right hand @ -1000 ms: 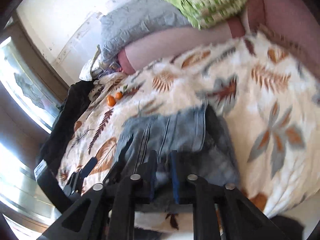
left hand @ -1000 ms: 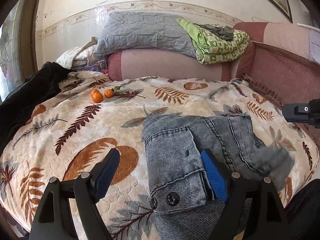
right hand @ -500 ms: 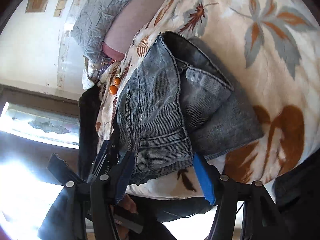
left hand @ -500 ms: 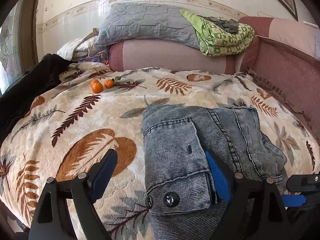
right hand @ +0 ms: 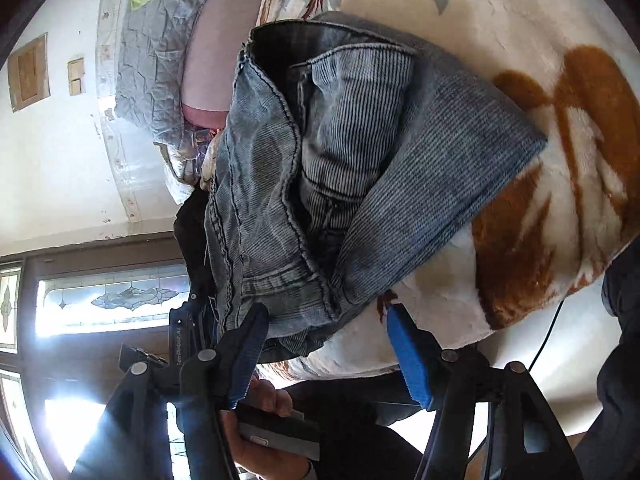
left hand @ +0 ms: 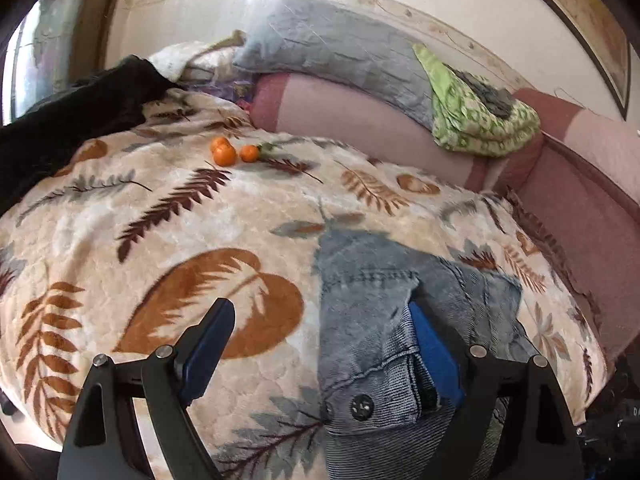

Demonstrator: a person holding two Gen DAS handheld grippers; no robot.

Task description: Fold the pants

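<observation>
Released — right claw (right hand: pixel 324 344) now gapes empty over ribbed denim pants (right hand: pixel 360 152); left claw (left hand: pixel 320 344) wide, empty.

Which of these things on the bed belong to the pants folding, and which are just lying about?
Part of the job:
- denim pants
- left gripper, open
- right gripper, open

Just lying about:
- oranges
- grey pillow
- green quilt
- black cloth
- leaf-print blanket

The left gripper (left hand: pixel 320 344) points downward, jaws spread wide, nothing pinched. The right gripper (right hand: pixel 324 344) is rolled sideways, jaws parted and gripping nothing. A hand (right hand: pixel 256 420) grasps a handle just behind its left finger.
</observation>
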